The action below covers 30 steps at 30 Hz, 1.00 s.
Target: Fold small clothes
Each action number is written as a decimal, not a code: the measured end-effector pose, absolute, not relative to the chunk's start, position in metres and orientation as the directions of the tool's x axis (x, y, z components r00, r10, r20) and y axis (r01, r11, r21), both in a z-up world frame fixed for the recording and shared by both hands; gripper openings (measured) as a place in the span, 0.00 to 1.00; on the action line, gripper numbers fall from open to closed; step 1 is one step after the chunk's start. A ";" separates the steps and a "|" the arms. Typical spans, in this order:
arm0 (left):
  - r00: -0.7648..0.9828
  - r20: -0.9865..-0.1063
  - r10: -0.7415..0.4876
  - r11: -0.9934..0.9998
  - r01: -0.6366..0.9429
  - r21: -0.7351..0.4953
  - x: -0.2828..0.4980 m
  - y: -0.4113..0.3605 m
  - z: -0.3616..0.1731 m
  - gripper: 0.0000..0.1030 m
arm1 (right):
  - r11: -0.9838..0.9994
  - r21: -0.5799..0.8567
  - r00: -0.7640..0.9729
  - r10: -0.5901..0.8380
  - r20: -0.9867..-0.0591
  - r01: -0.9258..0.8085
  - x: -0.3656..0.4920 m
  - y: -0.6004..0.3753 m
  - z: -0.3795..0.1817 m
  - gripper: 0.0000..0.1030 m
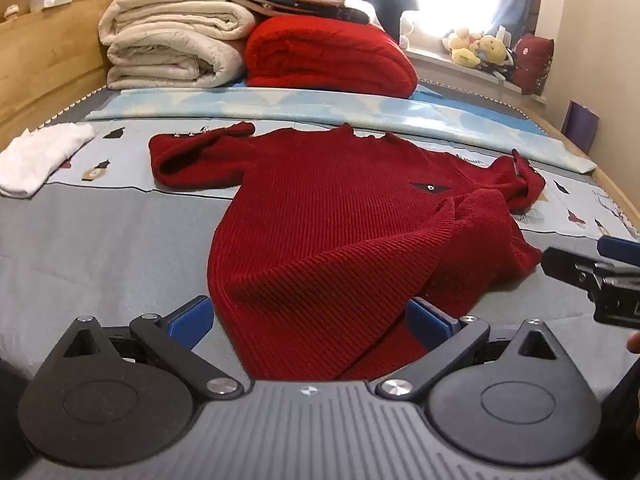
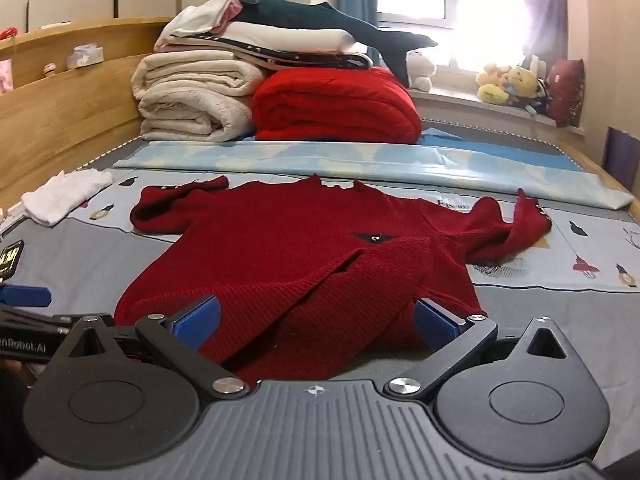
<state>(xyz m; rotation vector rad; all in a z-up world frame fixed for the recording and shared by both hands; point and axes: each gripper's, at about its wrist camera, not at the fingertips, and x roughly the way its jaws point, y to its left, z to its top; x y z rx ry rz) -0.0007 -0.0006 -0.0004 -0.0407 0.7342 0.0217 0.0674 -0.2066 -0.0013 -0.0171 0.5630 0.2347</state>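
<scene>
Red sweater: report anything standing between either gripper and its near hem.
Nothing visible does. The red sweater lies on the bed, its hem already between the open fingers of the left gripper and of the right gripper.

"enRobot.AI" in white letters, cut off at the frame edge, on the left gripper (image 2: pixel 24 300) body in the right wrist view, some dark lettering printed on the bedsheet (image 2: pixel 456 205) past the sweater, too blurry to read

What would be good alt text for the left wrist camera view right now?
A dark red knit sweater lies spread on a grey bed, its hem between the wide-open blue pads of the left gripper. The right gripper enters from the right edge; folded blankets are stacked behind.
</scene>
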 end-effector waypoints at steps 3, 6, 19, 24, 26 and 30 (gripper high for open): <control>0.729 -0.684 -0.026 0.996 -0.043 -0.083 0.002 0.006 -0.001 0.99 | 0.975 0.066 0.812 0.215 -0.543 -0.214 0.070 -0.206 0.000 0.97; 0.716 -0.697 -0.024 0.994 -0.058 -0.094 0.012 0.008 -0.003 0.99 | 0.958 0.106 0.785 0.280 -0.553 -0.267 0.079 -0.205 0.003 0.91; 0.748 -0.663 0.001 0.996 -0.056 -0.062 0.018 -0.002 -0.008 0.99 | 0.953 0.086 0.783 0.289 -0.550 -0.291 0.079 -0.197 -0.015 0.91; 0.741 -0.671 -0.024 0.997 -0.036 -0.075 0.018 -0.002 -0.008 0.99 | 0.934 0.079 0.751 0.328 -0.573 -0.348 0.081 -0.188 -0.018 0.91; 0.744 -0.667 -0.031 0.997 -0.026 -0.075 0.018 -0.003 -0.008 0.99 | 0.929 0.050 0.753 0.328 -0.570 -0.367 0.078 -0.183 -0.018 0.91; 0.739 -0.673 -0.026 0.997 -0.030 -0.072 0.018 -0.003 -0.009 0.99 | 0.921 0.002 0.760 0.323 -0.564 -0.391 0.073 -0.176 -0.017 0.91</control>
